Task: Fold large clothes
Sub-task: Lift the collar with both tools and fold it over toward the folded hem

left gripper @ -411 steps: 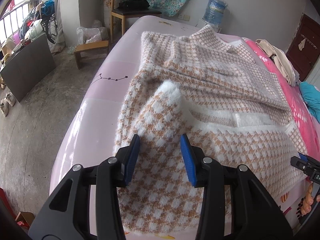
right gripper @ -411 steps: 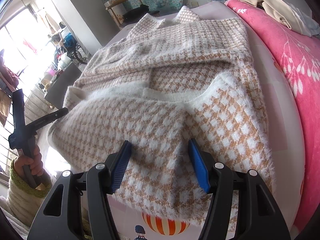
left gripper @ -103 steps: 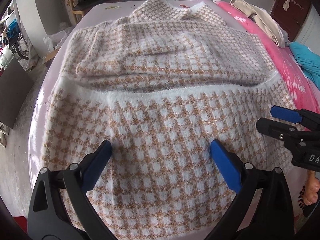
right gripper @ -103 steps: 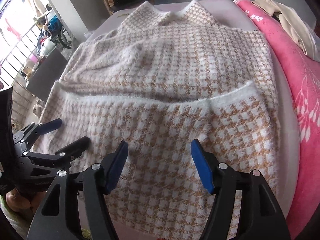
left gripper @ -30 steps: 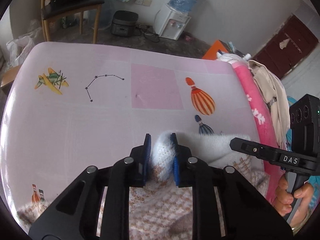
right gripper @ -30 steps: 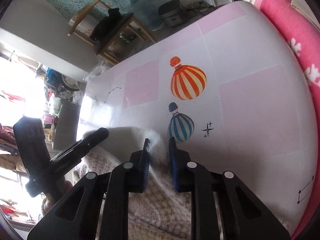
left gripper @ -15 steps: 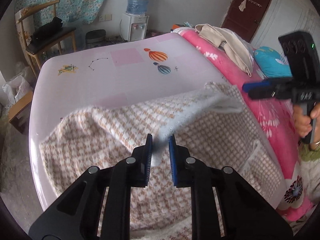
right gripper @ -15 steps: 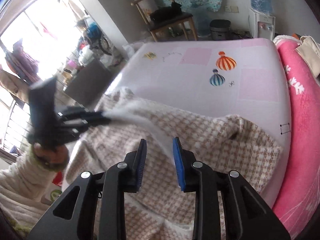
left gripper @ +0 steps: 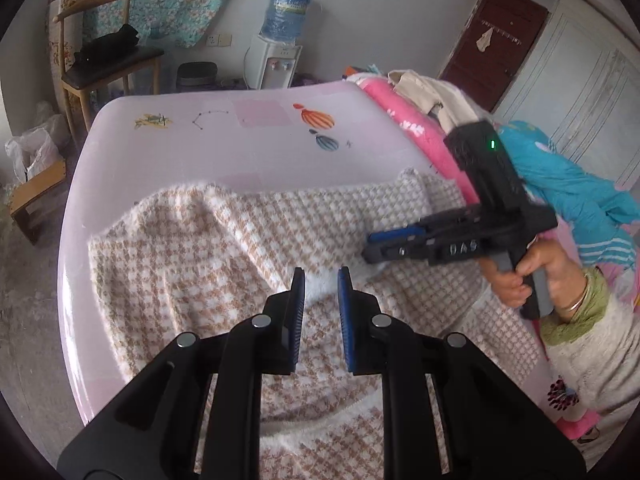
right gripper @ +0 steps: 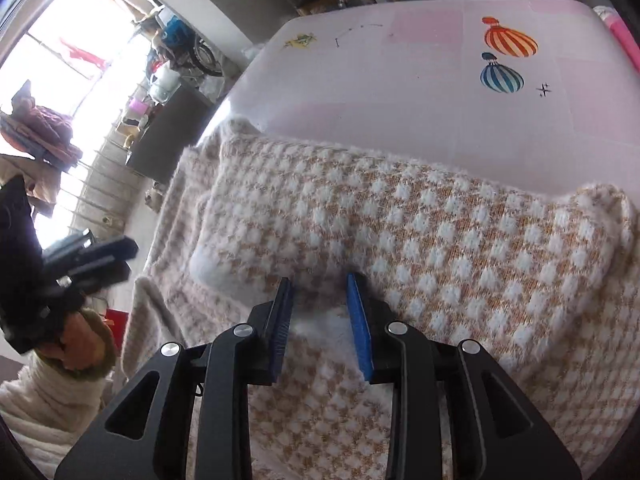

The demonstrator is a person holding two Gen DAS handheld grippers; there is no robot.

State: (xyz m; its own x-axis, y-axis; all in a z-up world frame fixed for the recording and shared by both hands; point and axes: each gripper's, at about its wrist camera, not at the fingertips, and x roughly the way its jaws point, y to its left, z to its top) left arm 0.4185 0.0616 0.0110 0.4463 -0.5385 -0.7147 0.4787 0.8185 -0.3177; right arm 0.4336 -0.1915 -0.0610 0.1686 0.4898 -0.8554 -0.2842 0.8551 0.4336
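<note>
Nearest to my left camera, the left gripper (left gripper: pixel 321 280) has its jaws drawn close on the fuzzy white hem of the sweater (left gripper: pixel 224 248); I read that as a pinch on the fabric. In my right camera, the right gripper (right gripper: pixel 319 286) has its jaws parted with white trim lying between them, the pads not pressing. I judge this side has let go of the fold.

To finish the step well, I would lay the left corner down level with the right one, release only once the edge rests flat, then lift both grippers straight off so the nap does not drag. The right-hand corner bulges and wants smoothing.

The sweater lies on the near half of the bed (left gripper: pixel 168 152), folded over on itself into a broad band. It is fluffy, tan-and-white houndstooth with white trim, thick and slightly rumpled. Beyond it the pink sheet shows printed balloons (right gripper: pixel 508 42).
</note>
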